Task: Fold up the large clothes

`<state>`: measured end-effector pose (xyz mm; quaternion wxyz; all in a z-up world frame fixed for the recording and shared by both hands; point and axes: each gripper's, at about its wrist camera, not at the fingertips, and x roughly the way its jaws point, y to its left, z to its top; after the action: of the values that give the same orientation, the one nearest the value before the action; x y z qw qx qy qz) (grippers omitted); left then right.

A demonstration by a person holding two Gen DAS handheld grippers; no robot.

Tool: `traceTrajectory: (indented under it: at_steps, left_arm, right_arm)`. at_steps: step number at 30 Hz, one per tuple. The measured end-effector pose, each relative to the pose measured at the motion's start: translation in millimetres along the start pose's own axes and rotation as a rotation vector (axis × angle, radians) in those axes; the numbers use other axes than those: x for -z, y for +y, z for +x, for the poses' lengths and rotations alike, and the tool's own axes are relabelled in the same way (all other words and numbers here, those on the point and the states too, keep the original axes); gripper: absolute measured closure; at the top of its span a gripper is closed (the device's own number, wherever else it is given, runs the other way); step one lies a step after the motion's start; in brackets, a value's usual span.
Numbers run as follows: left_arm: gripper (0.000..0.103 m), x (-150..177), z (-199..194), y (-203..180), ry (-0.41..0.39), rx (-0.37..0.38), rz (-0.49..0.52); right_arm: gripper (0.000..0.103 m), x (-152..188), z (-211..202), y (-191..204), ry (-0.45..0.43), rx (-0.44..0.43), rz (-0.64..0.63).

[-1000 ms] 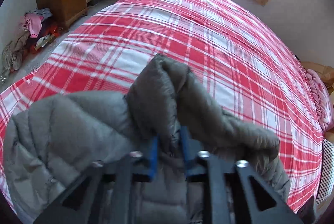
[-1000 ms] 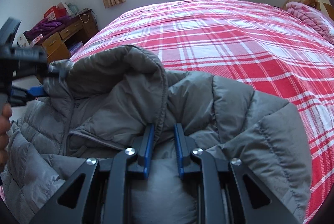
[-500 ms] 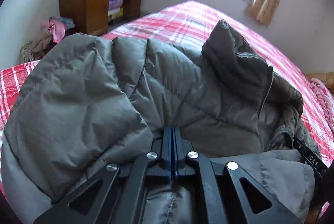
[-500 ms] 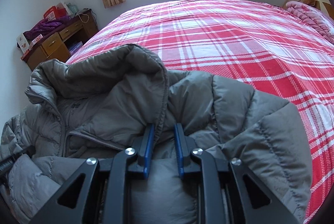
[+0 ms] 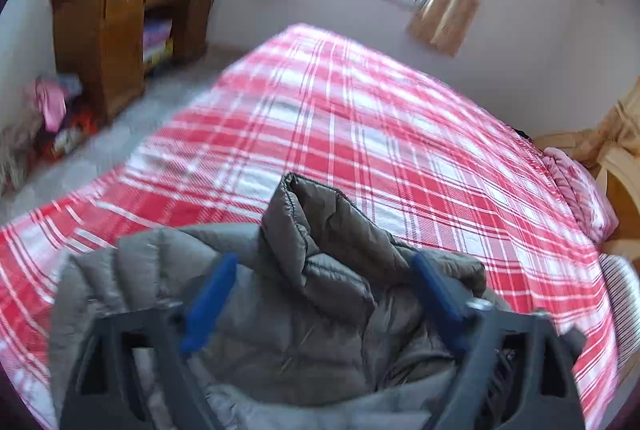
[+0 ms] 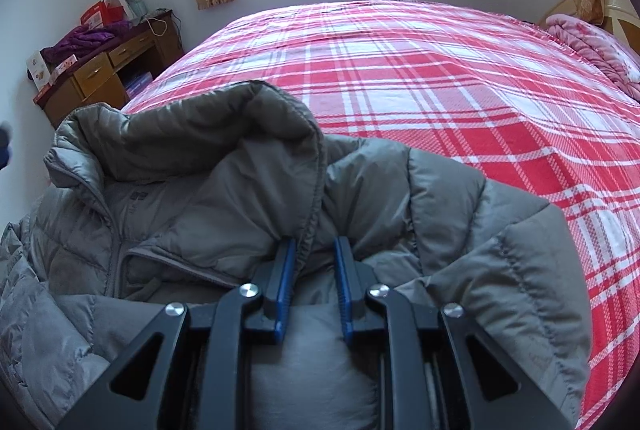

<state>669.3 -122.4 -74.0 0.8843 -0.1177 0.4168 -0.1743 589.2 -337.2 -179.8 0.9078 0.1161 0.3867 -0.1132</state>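
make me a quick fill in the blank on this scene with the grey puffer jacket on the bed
1. The grey quilted puffer jacket lies on a bedspread checked in white and ____.
2. The right gripper is shut on a fold of the ____.
3. The left gripper has just been opening and its blue pads now stand wide ____, gripping nothing.
4. The brown wooden desk stands ____ the bed, not on it.

Missing words: red; jacket; apart; beside

The left tool [image 5: 320, 304] and right tool [image 6: 314, 286] are showing black triangular-cutout frames, blue finger pads [image 6: 285, 286] and round silver screws [image 6: 248, 290]
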Motion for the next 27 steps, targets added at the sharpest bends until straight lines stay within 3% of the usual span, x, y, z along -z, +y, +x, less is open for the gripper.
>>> traceTrajectory:
  at_steps: [3,6,7,8,9,11,15,18,20,25,27]
  left_arm:
    - [0.012,-4.1,25.7,3.9,0.086,0.024,-0.083]
    - [0.012,5.5,56.4,5.9,0.213,-0.087,-0.107]
    - [0.027,12.2,59.2,7.0,0.208,-0.112,-0.102]
    - [0.076,19.1,58.4,7.0,0.194,-0.13,-0.079]
    - [0.094,25.4,57.7,8.3,0.204,-0.114,-0.062]
    - [0.094,36.4,42.5,16.9,0.157,-0.085,-0.087]
    - [0.094,63.0,6.0,35.2,0.055,-0.145,-0.102]
    - [0.094,90.5,11.1,67.3,0.043,-0.077,-0.209]
    - [0.093,99.5,9.2,72.9,-0.025,-0.047,-0.203]
    - [0.093,99.9,7.0,75.1,-0.042,-0.024,-0.222]
    - [0.093,101.3,8.6,76.6,-0.052,-0.016,-0.228]
  right_arm:
    - [0.082,0.4,-0.5,-1.1,-0.001,-0.008,0.007]
    - [0.082,0.5,-0.3,-4.0,-0.002,-0.021,0.017]
    - [0.082,0.1,-0.3,-5.5,-0.002,-0.027,0.022]
    - [0.082,0.1,-0.2,-6.7,-0.002,-0.033,0.027]
    - [0.082,0.1,-0.3,-7.4,-0.002,-0.035,0.028]
    - [0.082,0.0,-0.1,-8.0,-0.001,-0.036,0.028]
    - [0.082,-0.3,0.3,-13.6,0.0,-0.057,0.044]
    - [0.082,-0.4,0.3,-14.0,0.001,-0.058,0.042]
    - [0.082,-0.7,0.0,-13.9,0.002,-0.058,0.042]
    - [0.079,2.4,-15.9,-16.2,0.05,-0.054,0.027]
    - [0.079,4.0,-43.8,-21.8,-0.02,-0.016,0.034]
